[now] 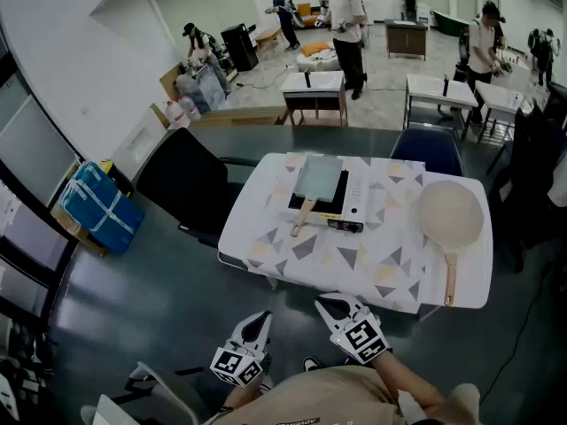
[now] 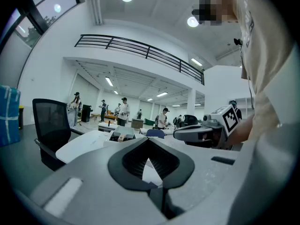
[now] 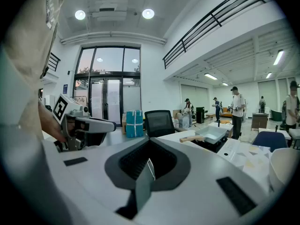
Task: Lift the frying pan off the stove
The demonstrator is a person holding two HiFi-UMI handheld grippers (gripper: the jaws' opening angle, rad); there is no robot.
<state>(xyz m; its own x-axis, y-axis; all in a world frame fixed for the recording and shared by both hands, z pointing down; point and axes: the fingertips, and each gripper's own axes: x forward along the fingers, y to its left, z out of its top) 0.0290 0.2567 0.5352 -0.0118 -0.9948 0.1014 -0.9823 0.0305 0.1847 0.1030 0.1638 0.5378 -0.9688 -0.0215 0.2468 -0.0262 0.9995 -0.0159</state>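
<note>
Jaws together and empty, we are holding the left gripper [image 1: 259, 319] and right gripper [image 1: 335, 307] short of the patterned desk [image 1: 372, 271], where the square grey frying pan [image 1: 319, 177] is sitting on the black stove [image 1: 354, 205]; opening squarely onto its wooden handle [image 1: 302, 217] looks best.

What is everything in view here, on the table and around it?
table: one, white with grey and tan triangles, centre
stove: one, white and black, mid-table
square pan: one, pale green, wooden handle, on the stove
round pan: one, cream, wooden handle, table's right part
office chair: one, black, left of the table
far chair: one, blue, beyond the table
bundle: one, blue, by the left wall
people: several, across the hall
left gripper: one, white, shut, empty, short of the table
right gripper: one, white, shut, empty, beside it
</note>
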